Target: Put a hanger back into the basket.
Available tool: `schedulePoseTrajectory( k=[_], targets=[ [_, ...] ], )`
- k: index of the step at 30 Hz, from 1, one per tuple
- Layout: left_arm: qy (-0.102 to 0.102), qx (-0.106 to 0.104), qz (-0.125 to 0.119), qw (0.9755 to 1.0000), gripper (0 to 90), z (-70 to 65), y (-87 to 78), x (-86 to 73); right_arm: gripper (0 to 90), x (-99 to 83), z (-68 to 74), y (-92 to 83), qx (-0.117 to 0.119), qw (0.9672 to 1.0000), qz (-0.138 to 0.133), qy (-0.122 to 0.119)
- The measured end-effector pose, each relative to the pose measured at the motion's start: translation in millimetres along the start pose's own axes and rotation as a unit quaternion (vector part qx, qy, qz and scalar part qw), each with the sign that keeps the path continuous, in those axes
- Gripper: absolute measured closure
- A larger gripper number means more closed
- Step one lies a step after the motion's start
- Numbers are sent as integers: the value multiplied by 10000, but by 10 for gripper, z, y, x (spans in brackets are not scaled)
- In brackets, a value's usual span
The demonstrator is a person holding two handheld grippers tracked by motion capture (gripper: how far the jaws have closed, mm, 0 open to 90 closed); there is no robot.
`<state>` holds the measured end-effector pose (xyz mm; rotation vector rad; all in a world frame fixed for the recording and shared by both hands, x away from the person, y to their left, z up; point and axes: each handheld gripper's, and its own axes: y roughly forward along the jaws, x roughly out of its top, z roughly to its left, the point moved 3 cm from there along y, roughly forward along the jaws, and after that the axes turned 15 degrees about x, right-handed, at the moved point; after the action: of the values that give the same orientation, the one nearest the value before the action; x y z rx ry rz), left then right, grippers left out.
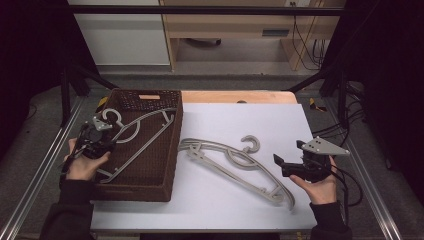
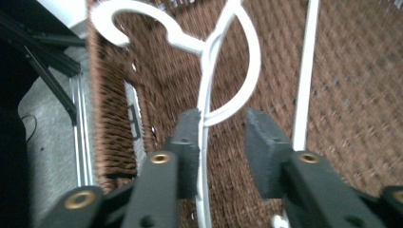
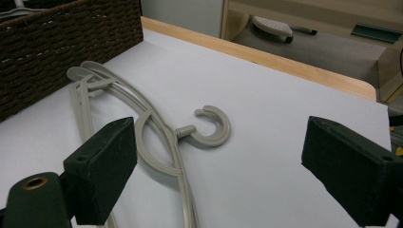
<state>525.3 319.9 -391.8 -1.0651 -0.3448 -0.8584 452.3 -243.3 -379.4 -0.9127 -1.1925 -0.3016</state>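
Left claw (image 2: 221, 137) open astride hanger (image 2: 209, 90) in basket (image 1: 165, 150); right claw (image 3: 218, 175) open

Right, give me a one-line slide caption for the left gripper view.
Left gripper, jaws apart, straddling the neck of a pale hanger that lies in the brown woven basket.

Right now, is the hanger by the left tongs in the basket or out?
In. The hanger lies inside the brown woven basket, slanting across it, its hook near the basket's left rim, by the left tongs.

white table (image 1: 240, 125) carries basket (image 1: 167, 150), grey hanger (image 1: 235, 162).
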Motion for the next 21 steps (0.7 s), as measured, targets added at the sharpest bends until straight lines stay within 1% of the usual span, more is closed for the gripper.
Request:
schedulePoseTrajectory(
  k=[2, 3, 4, 6, 8, 10, 13, 14, 15, 16, 20, 21],
  targets=[
    [-142, 0, -199, 9997, 606, 23, -72, 16, 116, 1, -1, -6, 6, 10000, -2, 4],
    [-179, -22, -287, 9994, 579, 33, -112, 23, 116, 2, -2, -9, 1, 10000, 1, 8],
    [-260, -43, -397, 9989, 557, 35, -151, 31, 117, 2, -5, -12, -4, 10000, -3, 9],
    [-411, -129, -598, 9973, 518, 29, -233, 42, 117, 5, -8, -16, -16, 10000, -23, 24],
    [-563, -245, -795, 9949, 484, 11, -309, 49, 117, 9, -4, -20, -4, 10000, -41, 76],
    [-678, -376, -983, 9921, 456, -16, -379, 56, 118, 9, -10, -26, -7, 10000, -40, 37],
    [-833, -543, -1243, 9873, 410, -57, -487, 63, 121, 14, -12, -32, -1, 9999, -63, 85],
    [-884, -574, -1327, 9855, 387, -70, -522, 64, 123, 16, -17, -30, -12, 9999, -71, 92],
    [-929, -607, -1395, 9840, 345, -85, -557, 64, 126, 17, -28, -23, -13, 9999, -55, 92],
    [-973, -652, -1464, 9823, 327, -101, -592, 64, 131, 18, -27, -18, -16, 9999, -50, 115],
    [-1163, -824, -1753, 9741, 292, -160, -725, 46, 137, 16, -27, -3, -9, 9999, -39, 104],
    [-1222, -881, -1822, 9716, 283, -176, -749, 42, 138, 15, -26, 1, -13, 9999, -27, 110]
  ],
)
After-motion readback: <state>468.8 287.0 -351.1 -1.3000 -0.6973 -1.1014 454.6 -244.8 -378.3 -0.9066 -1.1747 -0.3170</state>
